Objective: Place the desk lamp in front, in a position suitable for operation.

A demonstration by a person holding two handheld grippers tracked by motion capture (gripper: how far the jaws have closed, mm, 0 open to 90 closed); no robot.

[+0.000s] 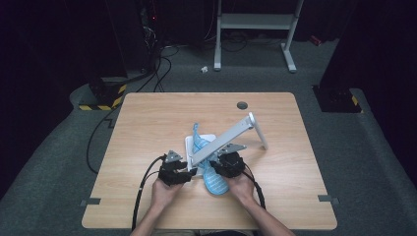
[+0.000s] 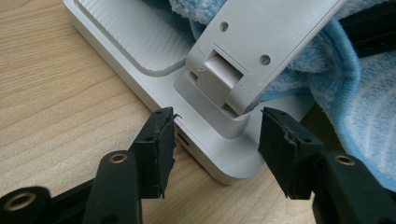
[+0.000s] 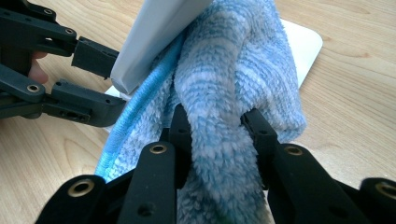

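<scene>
Wooden table (image 1: 147, 128), seen from the high view; person's forearms entering from the near edge, one gripper in each hand.

Item 1: white stand base (image 1: 189, 143), flat on the table near its middle; ribbed recess visible on top in the left gripper view (image 2: 126, 42).

Item 2: white hinged arm (image 1: 231, 135), rising from the base's near end and slanting up toward the far right; hinge block (image 2: 219, 86) close ahead in the left gripper view.

Item 3: blue striped fluffy cloth (image 1: 212, 178), draped over the base and under the arm, one end trailing off the near edge of the base onto the table, a thin tail (image 1: 196, 129) reaching toward the far side.

Item 4: left gripper (image 1: 183, 173), at the near left corner of the base. Released: jaws standing apart on either side of the hinge foot, pads not pressing on it (image 2: 217, 126).

Item 5: right gripper (image 1: 220, 166), just right of the left one, over the cloth's near end. Clenched on the cloth: a thick fold (image 3: 224, 116) pinched between both jaws.

Beyond the table: grey floor, cables, white frame (image 1: 255, 22).
</scene>
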